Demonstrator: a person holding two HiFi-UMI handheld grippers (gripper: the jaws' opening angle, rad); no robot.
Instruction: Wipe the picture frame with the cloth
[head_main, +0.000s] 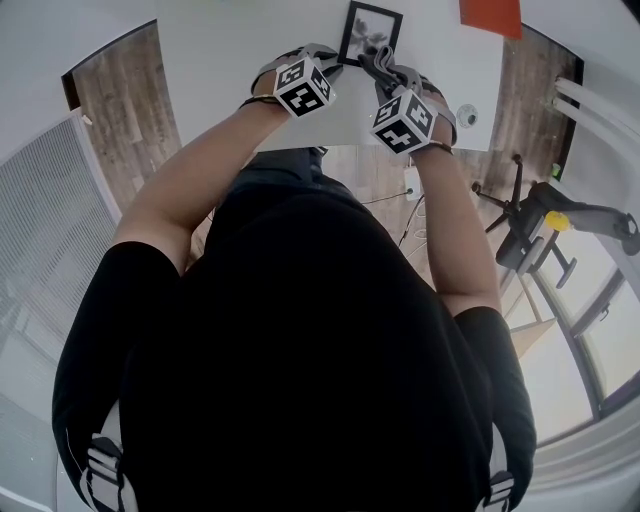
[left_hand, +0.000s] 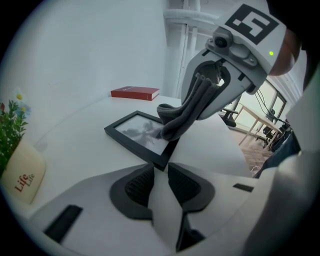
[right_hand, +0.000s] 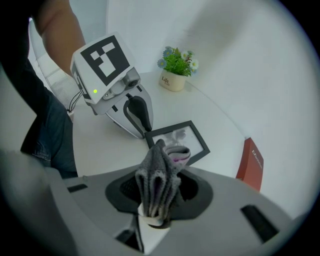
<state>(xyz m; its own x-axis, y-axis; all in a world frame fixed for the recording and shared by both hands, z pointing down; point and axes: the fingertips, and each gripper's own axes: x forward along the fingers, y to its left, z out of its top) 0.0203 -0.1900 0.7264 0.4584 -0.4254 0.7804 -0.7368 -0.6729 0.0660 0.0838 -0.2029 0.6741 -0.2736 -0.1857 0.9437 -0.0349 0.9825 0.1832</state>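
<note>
Bright, even daylight from windows (head_main: 608, 345) at right; faint shadows on table (left_hand: 75, 150); fisheye bending, dark corners; near cloth (right_hand: 159, 185) slightly soft.

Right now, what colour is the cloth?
The cloth is dark grey with a little pink inside; best seen in the right gripper view.

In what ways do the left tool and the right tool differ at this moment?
The left tool grips the picture frame's near corner; the right tool clamps the grey cloth. The left tool sits low at the frame's edge; the right tool stands above its middle, its cloth touching it. Both carry a marker cube.
</note>
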